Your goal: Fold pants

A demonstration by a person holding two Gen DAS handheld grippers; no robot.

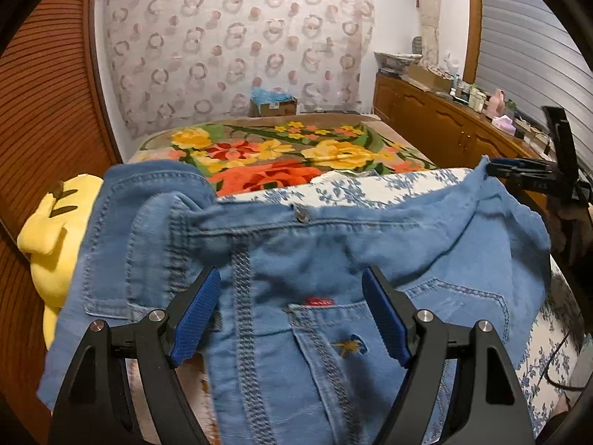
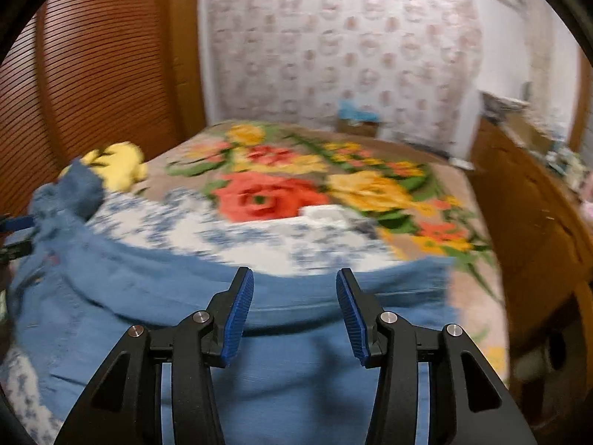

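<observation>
Left of the blue-patterned sheet [image 1: 370,185], a yellow plush toy [image 1: 55,230] sat partly tucked under a bunched corner of denim. The pants [image 1: 333,244] lay across that sheet, waistband toward its far edge, with the waist button [image 1: 304,215] and a stitched back pocket [image 1: 333,333] facing up. The cloth looked rumpled rather than flat. Over the left part of the sheet, the left gripper [image 1: 291,272] hovered above the seat of the pants with its fingers spread wide and nothing between the pads. Over the right part of the sheet, the right gripper [image 2: 293,272] was likewise spread, its pads straddling a raised denim edge without pinching it. That view was smeared by motion, so whether the pads touched the cloth could not be told. Beyond the sheet lay the flowered blanket [image 1: 281,148], and to the right of the sheet stood a wooden cabinet [image 1: 444,122] crowded with small items. The step in hand appeared to be the opening one, finding a hold on the waistband at both sides before any fold was made. The next move probably called for each gripper to close on the waistband near its own end. They would then lift and draw apart so the legs hung straight for halving.
</observation>
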